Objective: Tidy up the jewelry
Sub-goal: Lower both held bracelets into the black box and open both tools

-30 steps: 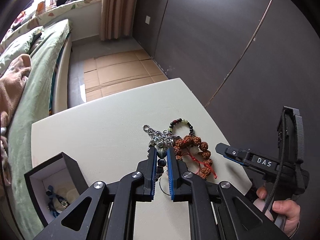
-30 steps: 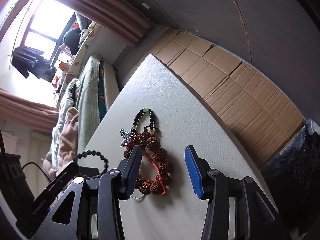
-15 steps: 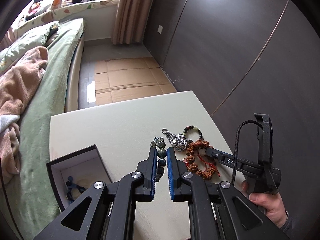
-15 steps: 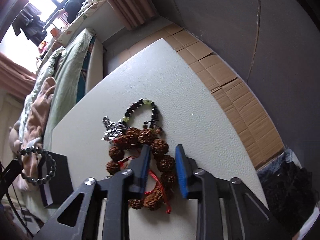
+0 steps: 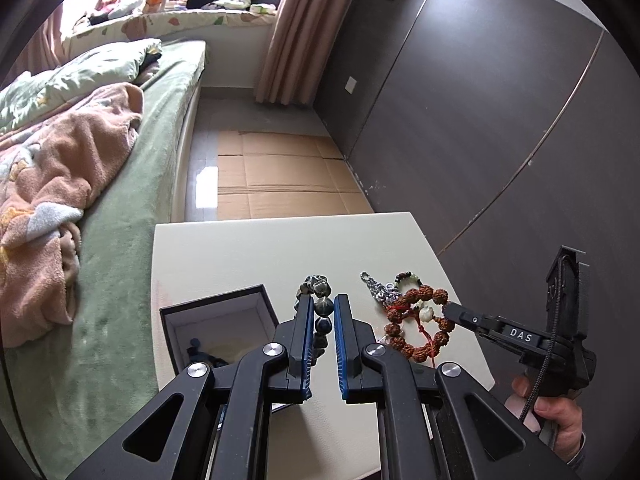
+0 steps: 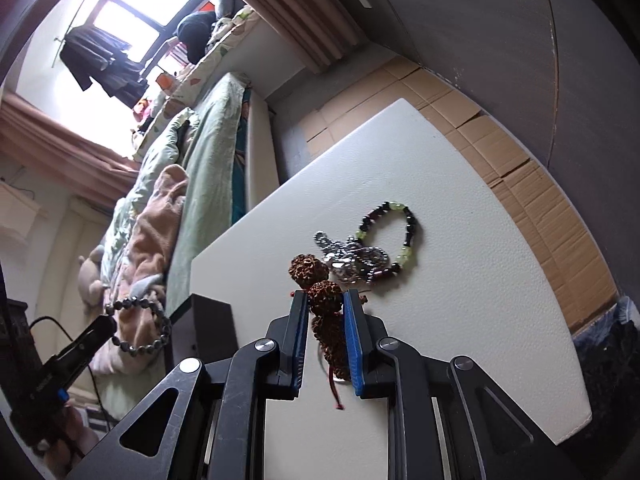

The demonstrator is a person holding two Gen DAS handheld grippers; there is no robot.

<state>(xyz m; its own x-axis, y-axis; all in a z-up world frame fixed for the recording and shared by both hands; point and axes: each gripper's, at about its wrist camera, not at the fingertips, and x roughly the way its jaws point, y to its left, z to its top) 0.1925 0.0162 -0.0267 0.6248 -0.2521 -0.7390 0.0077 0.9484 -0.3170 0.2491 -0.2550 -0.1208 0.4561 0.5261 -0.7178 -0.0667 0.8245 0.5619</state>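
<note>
- The seed bracelet, brown knobbly beads on red cord, is sitting clenched between the blue pads of the right gripper, whose jaws have just been closing on it; part of it is hanging below the pads, over the white worktop.
- The dark bead bracelet is being pinched by the left gripper, jaws nearly together; in the right wrist view its loop is dangling in the air over the edge of the black box.
- The box is standing open on the worktop, its pale lining showing and something dark lying inside.
- A silver chain and a dark-and-green bead bracelet are lying touching on the worktop.
- White letters "DAS" are showing on the right gripper's arm.
- A hand is holding its handle.
- A green bed is standing beside the worktop.
</note>
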